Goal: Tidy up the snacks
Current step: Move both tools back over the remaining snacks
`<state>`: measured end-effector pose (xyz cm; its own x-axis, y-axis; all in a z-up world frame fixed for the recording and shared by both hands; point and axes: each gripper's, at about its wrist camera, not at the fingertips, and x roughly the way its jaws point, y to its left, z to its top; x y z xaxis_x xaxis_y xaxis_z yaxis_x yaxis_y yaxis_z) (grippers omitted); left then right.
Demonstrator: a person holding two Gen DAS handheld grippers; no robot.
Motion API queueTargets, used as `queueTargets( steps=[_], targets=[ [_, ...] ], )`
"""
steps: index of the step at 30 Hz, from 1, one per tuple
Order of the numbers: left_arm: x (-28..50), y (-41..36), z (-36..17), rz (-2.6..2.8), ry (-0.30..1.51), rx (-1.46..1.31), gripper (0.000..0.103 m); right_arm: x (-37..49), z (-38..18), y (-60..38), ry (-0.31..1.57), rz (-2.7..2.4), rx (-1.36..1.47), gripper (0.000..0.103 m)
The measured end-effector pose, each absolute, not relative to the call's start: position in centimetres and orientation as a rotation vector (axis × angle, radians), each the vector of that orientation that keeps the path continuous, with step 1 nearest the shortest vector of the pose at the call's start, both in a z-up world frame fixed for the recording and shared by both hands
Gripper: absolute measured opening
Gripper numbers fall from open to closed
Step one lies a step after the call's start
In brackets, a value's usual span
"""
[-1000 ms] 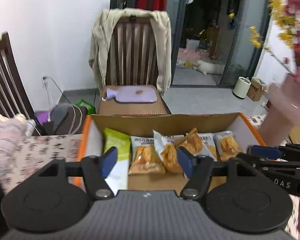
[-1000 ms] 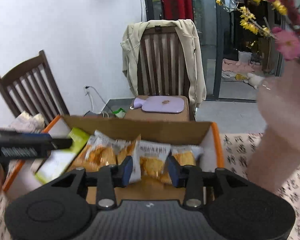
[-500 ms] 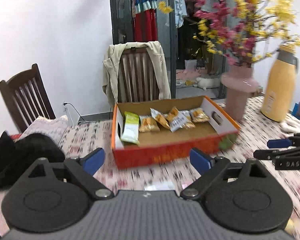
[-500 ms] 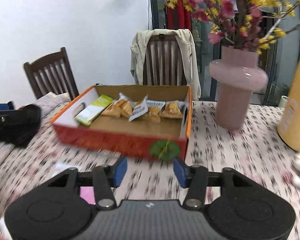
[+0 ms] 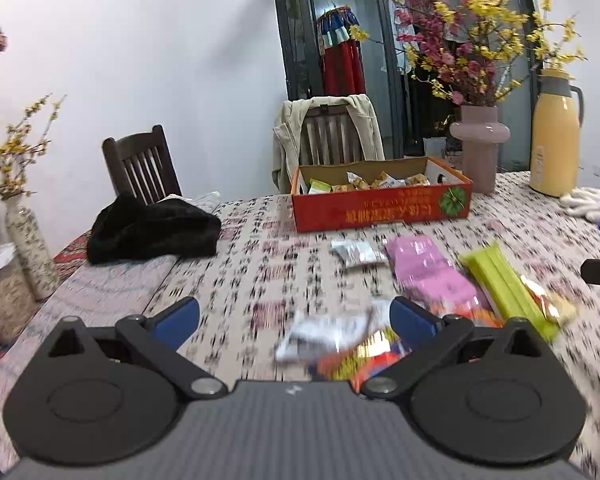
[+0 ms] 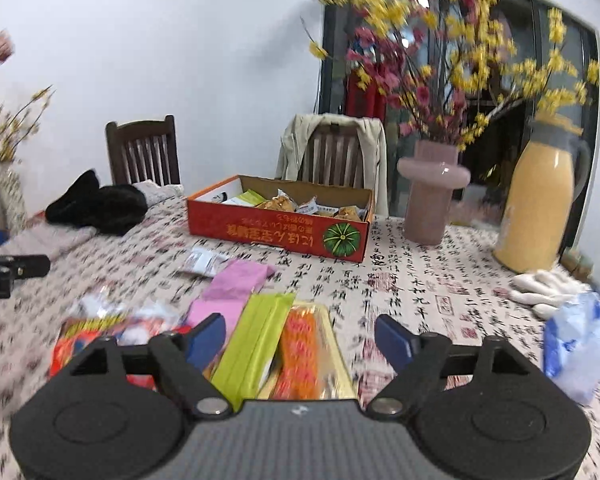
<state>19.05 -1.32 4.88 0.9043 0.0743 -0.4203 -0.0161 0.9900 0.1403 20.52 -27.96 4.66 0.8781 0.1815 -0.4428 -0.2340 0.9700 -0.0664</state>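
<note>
The table, covered in a patterned cloth, fills the lower half of both views. The red cardboard box sits at the far centre of the frame in both views, holding a row of small snack packets; it is well apart from both sets of jaws.

Loose snacks lie on the table in the foreground. In the left wrist view a pink packet and a green packet lie right of centre, a small silver packet beyond them, and a blurred white and orange packet lies low in the frame between the blue pads.

Left gripper: jaws wide apart and have just been opening; nothing gripped, with the blurred packet below the gap.

Right gripper: jaws apart and have just been opening; nothing gripped. In its view the green packet and an orange packet lie on the table beneath the gap, nearer the left pad; the pads do not press on either.
</note>
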Motion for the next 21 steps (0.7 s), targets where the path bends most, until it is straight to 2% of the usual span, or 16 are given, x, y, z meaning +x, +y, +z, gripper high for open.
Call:
queueTargets(
  steps=[11, 21],
  targets=[
    [11.5, -1.7, 1.1, 0.018, 0.497, 0.125, 0.103, 10.8, 1.9, -25.9, 0.445, 0.263, -0.101, 0.094],
    [10.5, -1.5, 0.6, 0.007, 0.510, 0.105, 0.103, 9.6, 1.0, -26.1, 0.468, 0.229, -0.096, 0.094]
  ],
)
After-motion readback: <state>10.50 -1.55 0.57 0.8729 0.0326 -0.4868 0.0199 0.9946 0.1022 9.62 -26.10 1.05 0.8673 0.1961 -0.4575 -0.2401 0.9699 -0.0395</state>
